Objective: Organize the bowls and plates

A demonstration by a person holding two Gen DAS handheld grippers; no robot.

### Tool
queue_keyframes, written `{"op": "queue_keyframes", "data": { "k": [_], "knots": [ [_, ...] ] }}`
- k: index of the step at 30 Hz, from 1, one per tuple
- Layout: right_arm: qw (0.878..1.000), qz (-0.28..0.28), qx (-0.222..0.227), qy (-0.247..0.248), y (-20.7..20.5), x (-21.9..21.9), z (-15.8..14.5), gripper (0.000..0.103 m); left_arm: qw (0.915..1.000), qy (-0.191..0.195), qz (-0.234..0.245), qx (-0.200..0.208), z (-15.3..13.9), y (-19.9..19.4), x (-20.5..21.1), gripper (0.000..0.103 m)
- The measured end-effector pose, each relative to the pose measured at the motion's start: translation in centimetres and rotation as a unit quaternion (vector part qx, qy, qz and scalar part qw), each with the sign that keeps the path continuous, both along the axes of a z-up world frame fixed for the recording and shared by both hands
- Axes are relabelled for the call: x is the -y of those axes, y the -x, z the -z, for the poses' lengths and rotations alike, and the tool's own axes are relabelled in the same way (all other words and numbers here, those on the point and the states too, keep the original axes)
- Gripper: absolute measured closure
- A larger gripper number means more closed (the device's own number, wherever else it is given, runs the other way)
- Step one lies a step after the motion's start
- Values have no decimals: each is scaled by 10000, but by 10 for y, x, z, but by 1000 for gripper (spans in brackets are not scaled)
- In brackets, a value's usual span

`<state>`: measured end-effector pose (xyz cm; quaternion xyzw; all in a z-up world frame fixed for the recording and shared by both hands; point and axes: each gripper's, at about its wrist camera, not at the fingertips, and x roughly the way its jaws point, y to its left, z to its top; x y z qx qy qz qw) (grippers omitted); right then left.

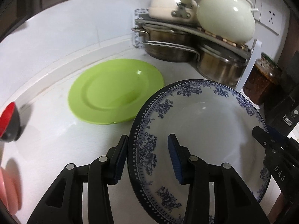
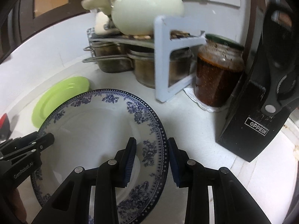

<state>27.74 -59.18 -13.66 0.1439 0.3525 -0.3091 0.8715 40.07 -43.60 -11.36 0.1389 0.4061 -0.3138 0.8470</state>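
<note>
A blue-and-white floral plate [image 1: 201, 130] is held over the white counter, and it also shows in the right wrist view [image 2: 97, 123]. My left gripper [image 1: 147, 156] straddles its left rim, one finger outside and one over the inside. My right gripper [image 2: 151, 160] straddles its right rim the same way. Both jaws stand a little wider than the rim; I cannot tell if they clamp it. A green plate [image 1: 115, 91] lies flat on the counter beyond, also visible in the right wrist view [image 2: 59, 97]. A red-and-black bowl [image 1: 9, 123] sits at the far left.
A white corner rack [image 2: 168, 59] holds steel pots [image 1: 168, 43] below and a white ceramic pot [image 1: 226, 16] above. A jar of dark sauce [image 2: 218, 72] stands beside a black knife block [image 2: 261, 97]. A pink object [image 1: 9, 184] lies at the left edge.
</note>
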Motion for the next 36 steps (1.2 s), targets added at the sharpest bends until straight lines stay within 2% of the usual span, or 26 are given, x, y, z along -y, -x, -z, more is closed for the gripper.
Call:
{"op": "queue_keyframes", "data": {
  "k": [20,36],
  "knots": [
    [9961,-810,299,197,-8,-98,-47,67,9954,234,-904,230,-50,12,-116,61],
    [9861,-1585,464,153,-21,-189,-70,67,9836,262,-1745,384,-74,23,-228,61]
  ]
}}
